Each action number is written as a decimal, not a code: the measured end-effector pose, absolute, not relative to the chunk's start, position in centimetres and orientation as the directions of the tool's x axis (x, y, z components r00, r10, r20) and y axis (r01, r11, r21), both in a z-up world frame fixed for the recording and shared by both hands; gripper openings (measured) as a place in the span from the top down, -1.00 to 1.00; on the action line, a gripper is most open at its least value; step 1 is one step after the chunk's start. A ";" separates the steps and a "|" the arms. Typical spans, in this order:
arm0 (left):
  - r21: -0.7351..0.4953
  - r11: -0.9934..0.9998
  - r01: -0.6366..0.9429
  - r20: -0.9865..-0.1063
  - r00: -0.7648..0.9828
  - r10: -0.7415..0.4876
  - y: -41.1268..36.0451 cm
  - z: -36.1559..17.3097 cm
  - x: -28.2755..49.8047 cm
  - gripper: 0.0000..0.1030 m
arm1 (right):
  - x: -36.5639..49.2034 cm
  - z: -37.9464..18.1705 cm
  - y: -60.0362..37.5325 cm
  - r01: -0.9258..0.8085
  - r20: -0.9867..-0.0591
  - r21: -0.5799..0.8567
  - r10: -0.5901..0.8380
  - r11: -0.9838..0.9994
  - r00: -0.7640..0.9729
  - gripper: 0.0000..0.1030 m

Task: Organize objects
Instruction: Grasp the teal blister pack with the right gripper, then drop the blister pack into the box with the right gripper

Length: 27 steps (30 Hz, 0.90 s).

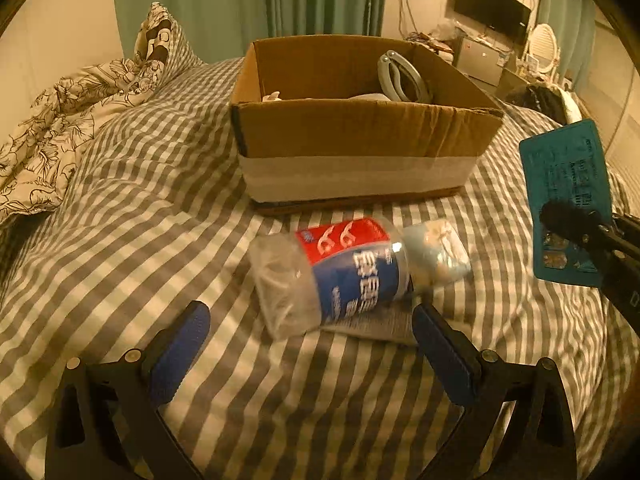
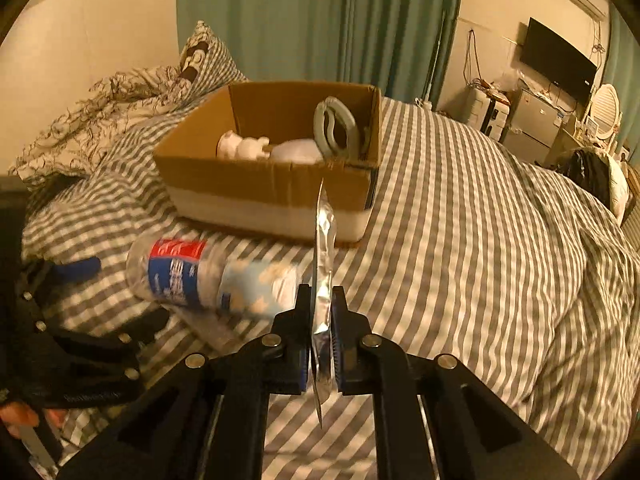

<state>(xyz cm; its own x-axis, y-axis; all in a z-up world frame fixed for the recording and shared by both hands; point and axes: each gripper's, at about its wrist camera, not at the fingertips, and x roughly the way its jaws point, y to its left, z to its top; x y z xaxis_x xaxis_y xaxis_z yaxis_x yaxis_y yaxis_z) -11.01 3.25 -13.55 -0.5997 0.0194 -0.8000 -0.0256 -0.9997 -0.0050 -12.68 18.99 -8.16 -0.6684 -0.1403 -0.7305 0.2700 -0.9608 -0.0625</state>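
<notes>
A clear plastic bottle (image 1: 332, 276) with a red and blue label lies on its side on the striped bed, with a small light-blue packet (image 1: 438, 256) behind it. My left gripper (image 1: 310, 320) is open, its blue pads on either side of the bottle's near end, not touching. My right gripper (image 2: 321, 300) is shut on a flat teal blister pack (image 1: 568, 200), seen edge-on in the right wrist view (image 2: 324, 240), held above the bed right of the bottle (image 2: 180, 276). An open cardboard box (image 1: 360, 136) stands behind, also in the right wrist view (image 2: 272, 184).
The box holds a grey ring-shaped tool (image 1: 404, 76) and white items (image 2: 248, 146). A flat grey paper (image 1: 372, 324) lies under the bottle. A floral quilt and pillow (image 1: 80, 104) are at the back left. A dark bag (image 2: 592, 172) lies on the far right.
</notes>
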 end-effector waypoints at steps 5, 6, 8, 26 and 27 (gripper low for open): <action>-0.023 -1.000 0.001 -0.817 -0.576 0.018 4.1 -14.7 -12.8 -1.00 | -14.0 -9.5 19.1 0.264 -0.734 -0.046 -0.147 -0.964 -0.663 0.83; -0.038 -0.999 0.002 -0.820 -0.572 0.030 4.2 -14.8 -13.1 -1.00 | -14.2 -10.0 19.2 0.263 -0.739 -0.039 -0.149 -0.964 -0.657 0.83; -0.053 -0.999 0.006 -0.822 -0.568 0.040 4.4 -15.0 -13.5 -1.00 | -14.4 -10.7 19.2 0.262 -0.747 -0.036 -0.149 -0.964 -0.648 0.83; 0.048 -0.998 -0.028 -0.789 -0.614 -0.021 5.1 -14.2 -13.0 -0.90 | -13.2 -8.8 19.4 0.263 -0.726 -0.054 -0.143 -0.963 -0.672 0.84; 0.039 -0.999 -0.029 -0.786 -0.619 -0.013 5.0 -13.7 -12.8 -0.90 | -12.9 -8.4 19.4 0.261 -0.721 -0.056 -0.142 -0.964 -0.678 0.84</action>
